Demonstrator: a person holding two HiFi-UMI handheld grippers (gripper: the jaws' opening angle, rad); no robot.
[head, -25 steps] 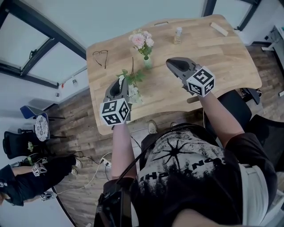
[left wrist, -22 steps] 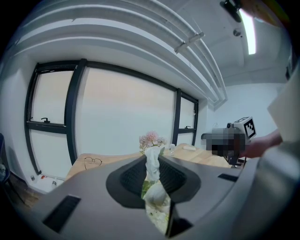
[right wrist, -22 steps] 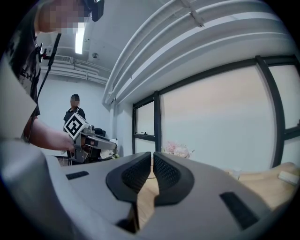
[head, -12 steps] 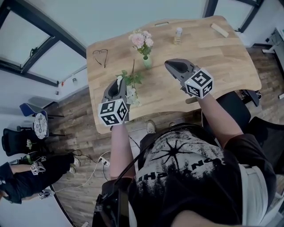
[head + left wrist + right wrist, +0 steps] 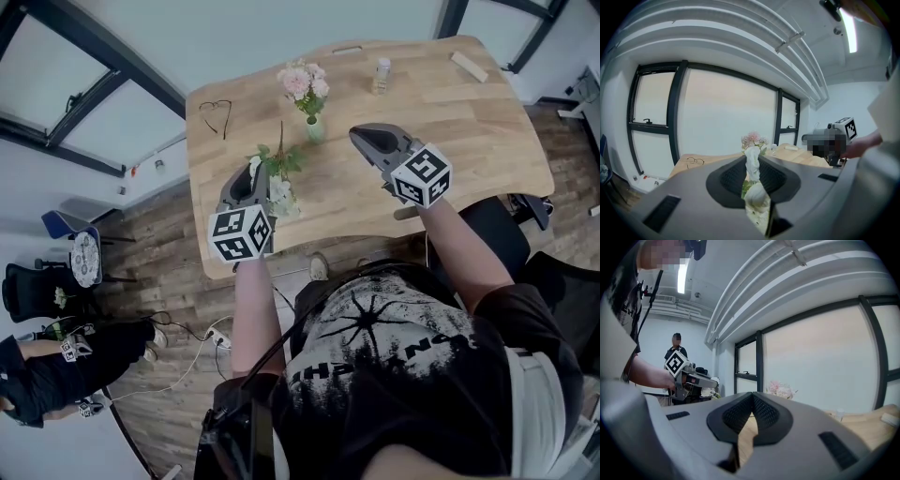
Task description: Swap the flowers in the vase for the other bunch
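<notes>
1. Vase [image 5: 315,129] stands in the middle of the far part of the bench [image 5: 469,131]. The pink flowers [image 5: 303,82] are in it, so the swap is not done yet.
2. The left claw [image 5: 251,176] is pinched on the white bunch [image 5: 279,195]. White blooms and green leaves spill out on the claw's right side.
3. The white bunch is held up off the bench, near and left of the vase. I think it is kept close so it can go in as soon as the vase is free.
4. The right claw [image 5: 752,409] is closed tight with nothing in it. It hangs over the bench, near and right of the vase.
5. I think the right claw waits there because it is the free one. It can open and take the pink flowers out.
6. The vase looks small and thin. A pull to the side could tip it, so a straight pull up seems best.
</notes>
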